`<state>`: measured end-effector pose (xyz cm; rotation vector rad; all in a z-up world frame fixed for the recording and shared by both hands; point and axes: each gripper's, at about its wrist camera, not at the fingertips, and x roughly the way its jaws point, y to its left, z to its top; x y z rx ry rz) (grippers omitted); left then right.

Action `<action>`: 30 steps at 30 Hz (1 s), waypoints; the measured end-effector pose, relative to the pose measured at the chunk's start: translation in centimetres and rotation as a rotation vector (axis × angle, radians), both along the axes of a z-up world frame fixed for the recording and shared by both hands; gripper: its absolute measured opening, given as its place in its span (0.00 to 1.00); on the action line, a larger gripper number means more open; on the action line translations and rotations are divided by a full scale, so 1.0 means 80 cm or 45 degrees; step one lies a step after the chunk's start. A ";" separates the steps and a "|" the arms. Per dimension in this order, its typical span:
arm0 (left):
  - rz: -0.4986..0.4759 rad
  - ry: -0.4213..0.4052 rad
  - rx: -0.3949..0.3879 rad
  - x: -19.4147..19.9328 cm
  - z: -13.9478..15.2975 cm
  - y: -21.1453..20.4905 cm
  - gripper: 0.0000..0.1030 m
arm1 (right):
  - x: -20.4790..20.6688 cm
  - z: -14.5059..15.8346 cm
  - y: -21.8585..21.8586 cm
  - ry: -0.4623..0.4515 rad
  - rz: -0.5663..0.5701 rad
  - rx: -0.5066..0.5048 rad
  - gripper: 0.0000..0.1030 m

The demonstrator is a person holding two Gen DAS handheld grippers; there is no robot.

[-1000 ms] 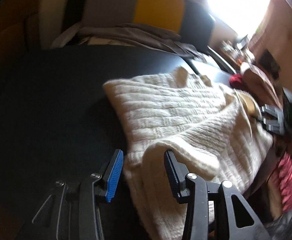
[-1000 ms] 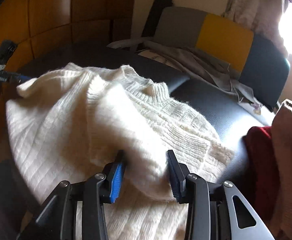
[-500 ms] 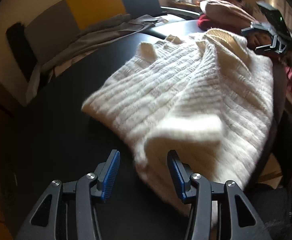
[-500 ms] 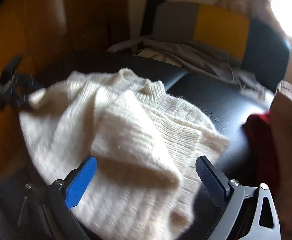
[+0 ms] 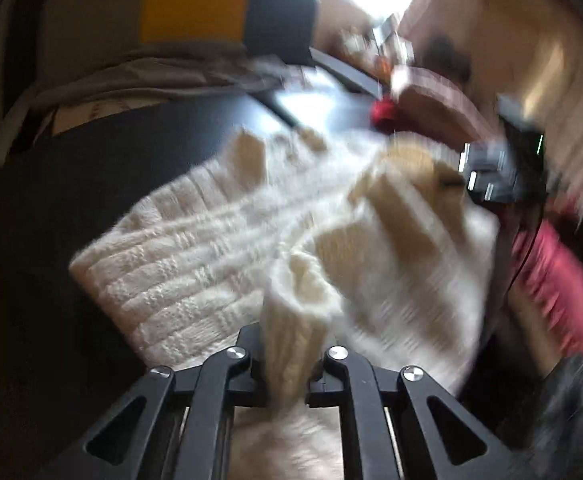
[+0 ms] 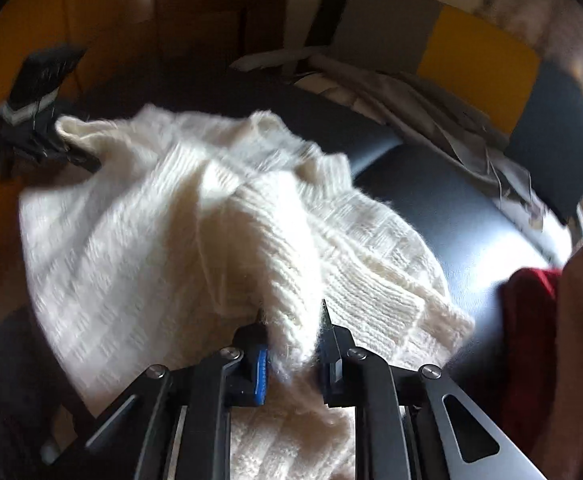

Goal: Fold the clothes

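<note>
Knit sweater pinched, left claw | right claw likewise

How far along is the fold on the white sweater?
Early. Done: the cream knit sweater lies on the black surface. In hand: the left gripper and right gripper each pinch a bunch of it. Left: it is rumpled, no neat fold; red and tan garments wait alongside.

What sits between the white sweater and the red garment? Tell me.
Only bare black tabletop separates the white sweater from the red garment, in the right wrist view.
</note>
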<state>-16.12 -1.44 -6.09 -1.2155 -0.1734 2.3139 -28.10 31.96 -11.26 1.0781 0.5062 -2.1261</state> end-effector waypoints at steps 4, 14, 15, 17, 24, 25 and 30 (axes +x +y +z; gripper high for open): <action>0.145 0.126 0.283 0.023 0.042 -0.037 0.07 | 0.002 0.036 0.027 -0.043 -0.096 -0.244 0.17; 0.455 0.018 0.332 -0.065 0.003 -0.061 0.06 | -0.082 0.015 0.087 -0.202 -0.477 -0.634 0.16; 0.479 -0.009 0.319 -0.074 -0.007 -0.060 0.06 | -0.089 -0.001 0.089 -0.241 -0.514 -0.640 0.16; 0.527 -0.063 0.292 -0.091 -0.028 -0.059 0.06 | -0.095 -0.029 0.094 -0.297 -0.572 -0.651 0.16; 0.673 -0.105 0.226 -0.114 -0.050 -0.064 0.08 | -0.094 -0.054 0.103 -0.337 -0.654 -0.719 0.17; 0.693 -0.105 0.211 -0.114 -0.050 -0.065 0.09 | -0.093 -0.052 0.105 -0.330 -0.666 -0.724 0.20; 0.757 0.006 0.139 -0.084 -0.018 -0.058 0.19 | -0.070 -0.014 0.117 -0.126 -0.742 -0.682 0.35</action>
